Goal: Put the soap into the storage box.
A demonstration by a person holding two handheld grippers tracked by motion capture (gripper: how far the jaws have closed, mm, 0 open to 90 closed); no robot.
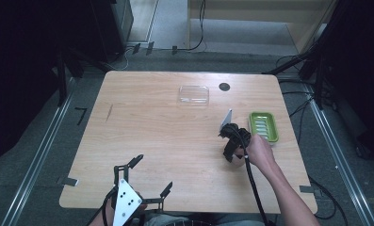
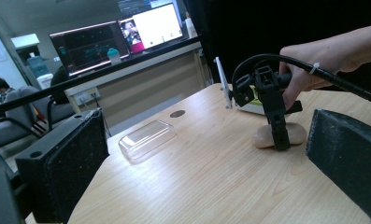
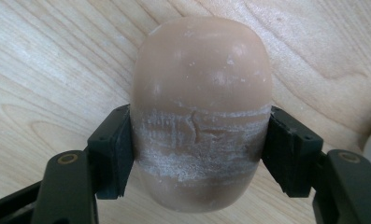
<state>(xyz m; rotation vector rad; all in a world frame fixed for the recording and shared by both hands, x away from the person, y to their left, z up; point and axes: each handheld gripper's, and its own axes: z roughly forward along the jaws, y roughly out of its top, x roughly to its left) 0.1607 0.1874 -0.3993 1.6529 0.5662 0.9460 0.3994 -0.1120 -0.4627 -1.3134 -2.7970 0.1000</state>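
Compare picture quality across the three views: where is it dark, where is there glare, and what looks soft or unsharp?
High view: table evenly lit, surroundings near black, clear lid glints. Left gripper view: bright monitors glare; near jaws soft-edged. Right gripper view: soap bar fairly sharp, lit with soft highlights on top, held by the right gripper.

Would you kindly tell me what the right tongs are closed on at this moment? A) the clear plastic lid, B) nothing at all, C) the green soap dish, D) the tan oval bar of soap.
D: in the right gripper view, both black pads of the right tongs press against the sides of the tan oval bar of soap, which lies on the wooden table.
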